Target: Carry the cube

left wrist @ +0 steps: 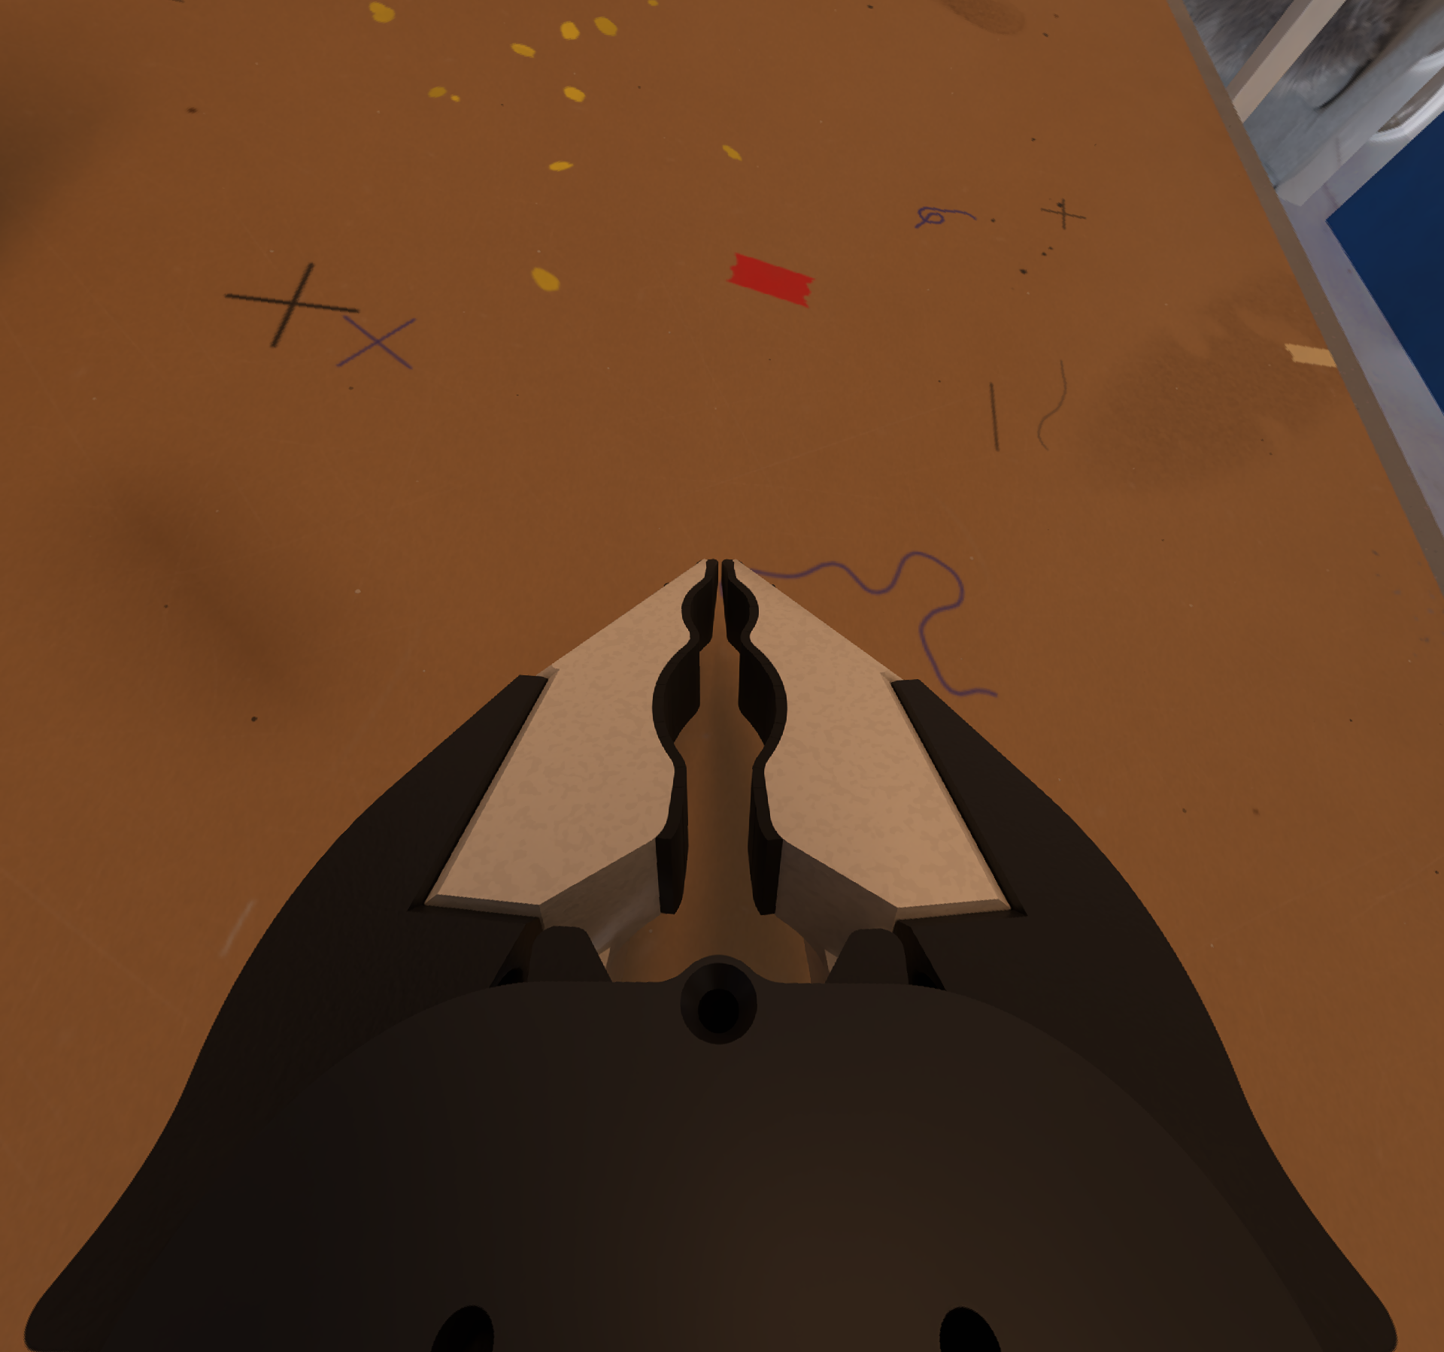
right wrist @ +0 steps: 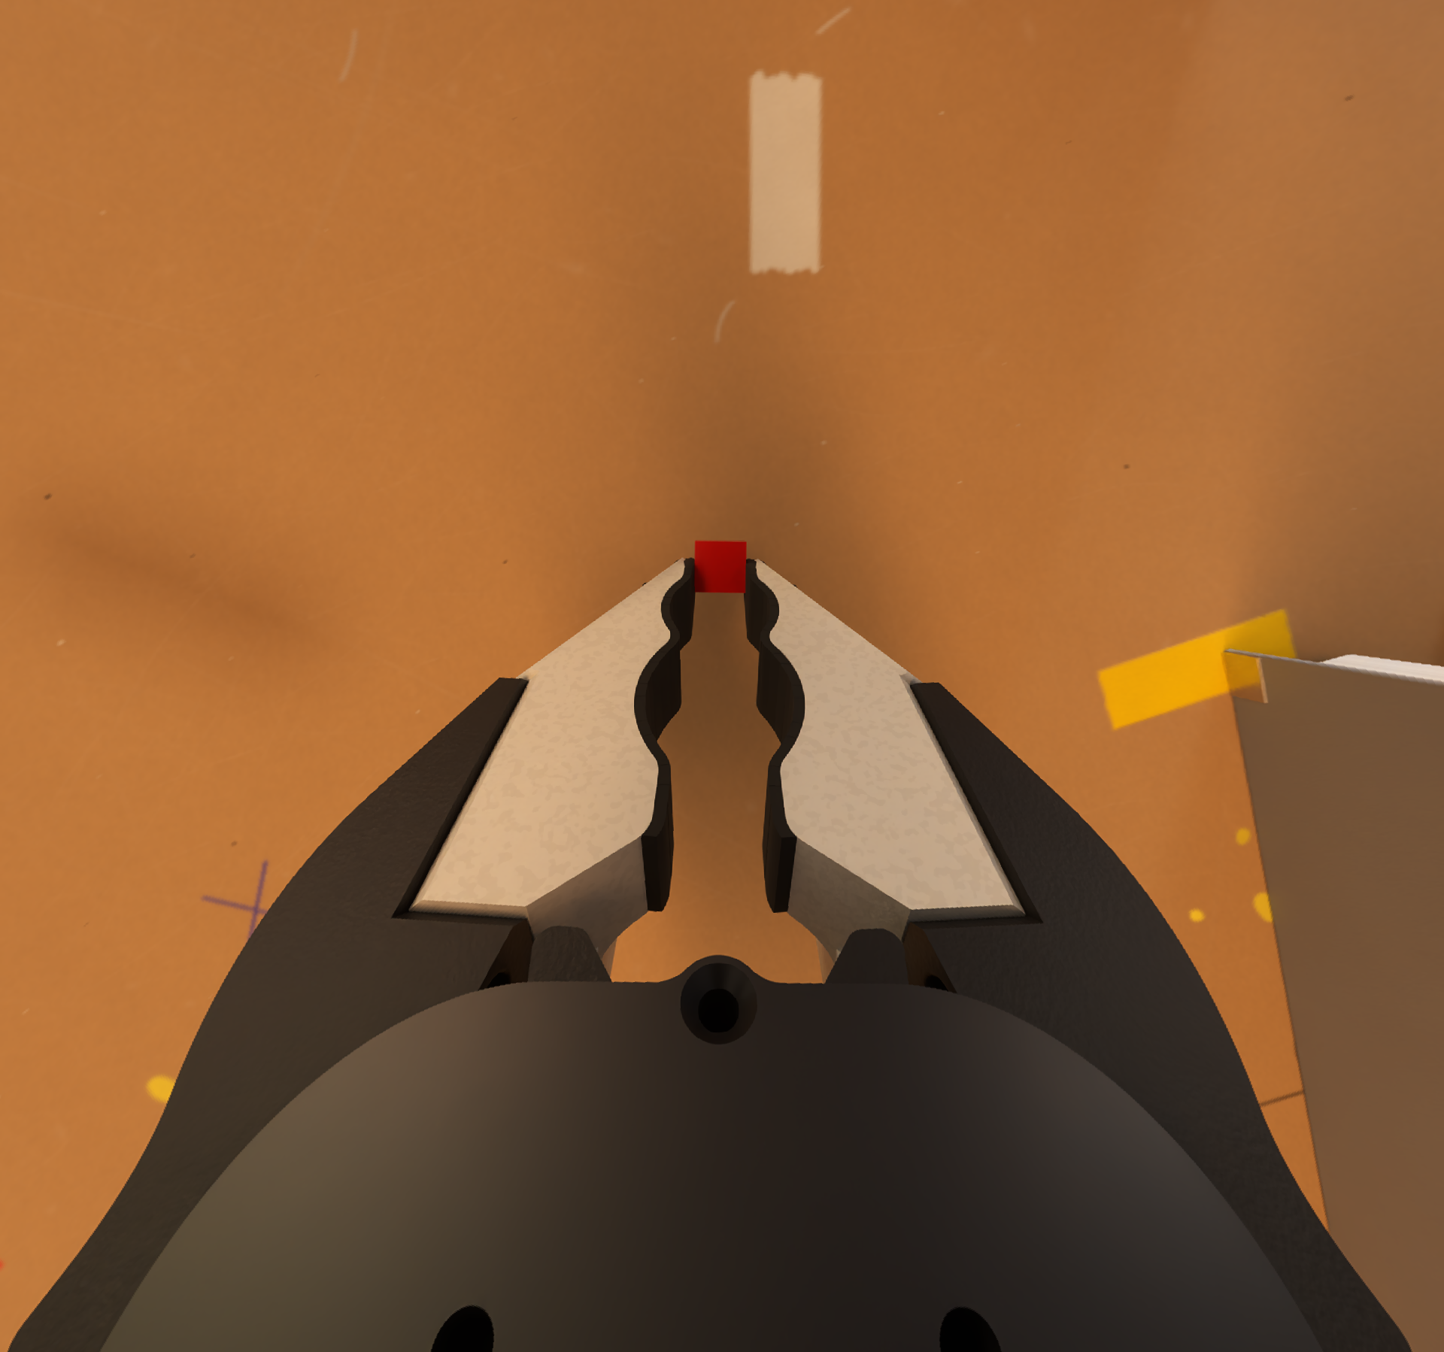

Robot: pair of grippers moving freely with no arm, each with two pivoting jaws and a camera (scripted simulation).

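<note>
Right gripper (right wrist: 720, 568) pinched the red cube (right wrist: 720, 563) at its 2 fingertips over the desk (right wrist: 391, 299), apparently for carrying, near a tan tape strip (right wrist: 784, 172); left gripper (left wrist: 719, 568) was closed, empty.

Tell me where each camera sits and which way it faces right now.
Left wrist view: rides the left hand-held gripper, looking forward over the brown tabletop; its shut fingers show.
Right wrist view: rides the right hand-held gripper, facing steeply down; its fingers clamp the small red cube.
Shared: the same marked brown tabletop.
</note>
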